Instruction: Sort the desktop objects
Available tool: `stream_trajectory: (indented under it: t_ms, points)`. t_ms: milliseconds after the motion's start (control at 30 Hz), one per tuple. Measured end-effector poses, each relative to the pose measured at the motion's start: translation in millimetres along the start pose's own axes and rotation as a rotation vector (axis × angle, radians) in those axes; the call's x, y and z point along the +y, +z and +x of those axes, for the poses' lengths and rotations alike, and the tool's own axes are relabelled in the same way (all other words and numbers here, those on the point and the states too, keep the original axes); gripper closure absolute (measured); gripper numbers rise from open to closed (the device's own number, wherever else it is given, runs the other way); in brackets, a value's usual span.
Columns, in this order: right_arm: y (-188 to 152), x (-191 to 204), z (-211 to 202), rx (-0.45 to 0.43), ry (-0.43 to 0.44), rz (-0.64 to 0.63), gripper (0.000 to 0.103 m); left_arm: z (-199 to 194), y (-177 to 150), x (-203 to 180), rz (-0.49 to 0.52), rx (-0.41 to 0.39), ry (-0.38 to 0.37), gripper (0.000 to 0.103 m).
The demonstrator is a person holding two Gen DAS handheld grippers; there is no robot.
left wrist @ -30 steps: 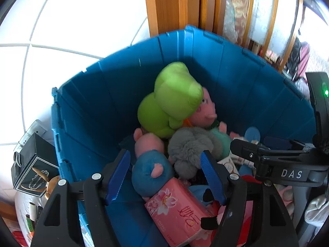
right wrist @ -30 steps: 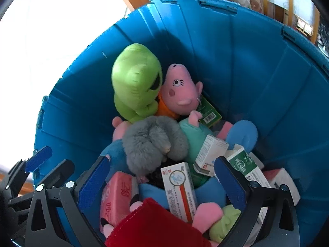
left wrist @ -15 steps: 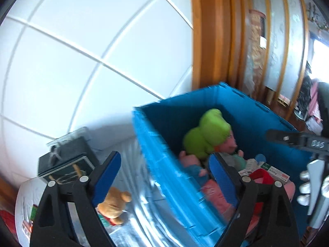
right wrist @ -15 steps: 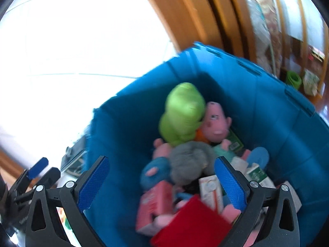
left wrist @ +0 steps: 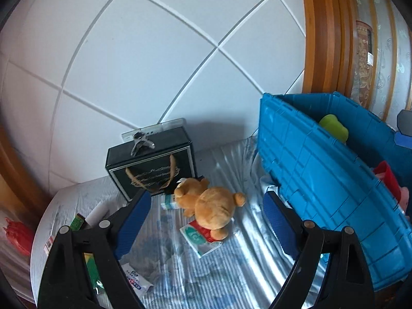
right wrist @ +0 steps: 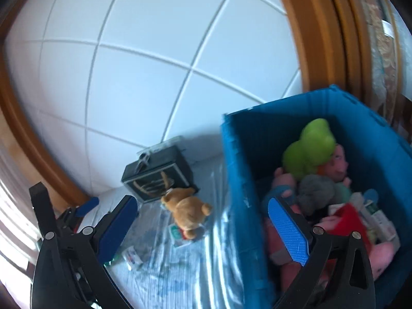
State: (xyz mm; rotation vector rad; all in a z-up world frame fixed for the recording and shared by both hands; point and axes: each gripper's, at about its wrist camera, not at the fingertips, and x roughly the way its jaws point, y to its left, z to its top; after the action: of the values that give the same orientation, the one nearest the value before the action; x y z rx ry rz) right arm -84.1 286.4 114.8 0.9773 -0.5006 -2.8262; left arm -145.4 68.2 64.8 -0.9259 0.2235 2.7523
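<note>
A brown teddy bear (left wrist: 211,206) (right wrist: 188,206) lies on the plastic-covered table, partly on a small green-and-white packet (left wrist: 200,239). To its right stands the blue crate (left wrist: 322,180) (right wrist: 239,180), holding a green plush (right wrist: 309,149), a pink pig plush (right wrist: 340,162), a grey plush (right wrist: 316,190) and small boxes. My left gripper (left wrist: 206,195) hangs open above the table, short of the bear, with nothing between its pads. My right gripper (right wrist: 202,202) is open and empty too, higher up, straddling the crate's left wall. The left gripper (right wrist: 87,206) shows at the left edge of the right wrist view.
A black gift box (left wrist: 152,164) with a metal clip stands against the white tiled wall behind the bear. A white packet (left wrist: 136,280) and a green box (left wrist: 77,222) lie near the table's front left. A red object (left wrist: 18,234) sits off the left edge.
Both grippers have swung left from over the crate's inside to the table beside it. The left jaws stand wider than a second ago. The right view has risen.
</note>
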Motion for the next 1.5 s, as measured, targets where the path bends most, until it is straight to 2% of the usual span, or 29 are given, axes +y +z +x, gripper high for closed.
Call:
stream_trajectory:
  t_ms: [133, 300, 467, 667, 767, 800, 833, 867, 900, 1100, 1133, 1167, 1233, 1300, 1333, 1433, 1500]
  points:
    - [-20.3, 39.8, 41.0, 0.062, 0.028, -0.038, 0.0, 12.3, -39.9, 35.3, -0.038, 0.052, 0.03, 0.014]
    - [-48.9, 67.5, 101.8, 0.166, 0.024, -0.088, 0.0, 44.8, -75.6, 65.9, -0.107, 0.129, 0.017, 0.014]
    - [-70.0, 64.3, 172.3, 0.271, 0.0, -0.069, 0.0, 86.6, -94.9, 89.8, -0.149, 0.182, 0.023, 0.014]
    - [-82.2, 49.4, 262.4, 0.387, -0.011, -0.044, 0.0, 157.5, -115.7, 101.5, -0.16, 0.263, 0.017, 0.014]
    - [-78.1, 36.8, 302.6, 0.406, -0.062, -0.03, 0.0, 195.2, -124.8, 107.4, -0.17, 0.307, 0.008, 0.014]
    - [-74.7, 31.5, 313.5, 0.4, -0.084, -0.023, 0.004, 206.0, -127.2, 110.2, -0.174, 0.318, 0.006, 0.014]
    - [-69.6, 26.8, 327.3, 0.394, -0.115, -0.025, 0.02, 217.4, -129.1, 113.4, -0.18, 0.33, 0.002, 0.014]
    - [-64.7, 22.9, 338.6, 0.39, -0.146, -0.028, 0.042, 228.1, -130.7, 116.6, -0.187, 0.338, 0.0, 0.014]
    - [-59.2, 19.0, 351.2, 0.388, -0.18, -0.034, 0.048, 237.5, -131.9, 119.3, -0.193, 0.345, 0.001, 0.014]
    - [-42.8, -3.4, 430.9, 0.407, -0.353, -0.072, 0.05, 276.3, -138.3, 133.0, -0.235, 0.37, 0.0, 0.014]
    - [-47.0, -4.9, 442.8, 0.44, -0.349, -0.073, 0.05, 278.7, -140.4, 134.3, -0.235, 0.375, 0.003, 0.014]
    - [-53.4, -0.6, 450.9, 0.468, -0.325, -0.09, 0.057, 279.4, -142.8, 135.7, -0.236, 0.377, 0.007, 0.014]
    - [-66.0, 24.6, 447.1, 0.468, -0.237, -0.203, 0.067, 274.8, -147.8, 137.8, -0.229, 0.377, 0.017, 0.014]
    - [-82.2, 41.8, 439.2, 0.518, -0.118, -0.237, 0.067, 261.4, -153.1, 141.2, -0.228, 0.369, 0.058, 0.014]
    - [-94.4, 50.5, 433.7, 0.547, -0.051, -0.241, 0.067, 251.7, -155.8, 144.9, -0.218, 0.362, 0.115, 0.014]
    - [-125.0, 80.6, 406.6, 0.498, -0.022, -0.368, 0.068, 220.8, -168.5, 160.8, -0.245, 0.363, 0.161, 0.014]
    - [-141.1, 90.3, 395.1, 0.533, 0.048, -0.348, 0.069, 200.8, -182.1, 170.4, -0.266, 0.376, 0.183, 0.014]
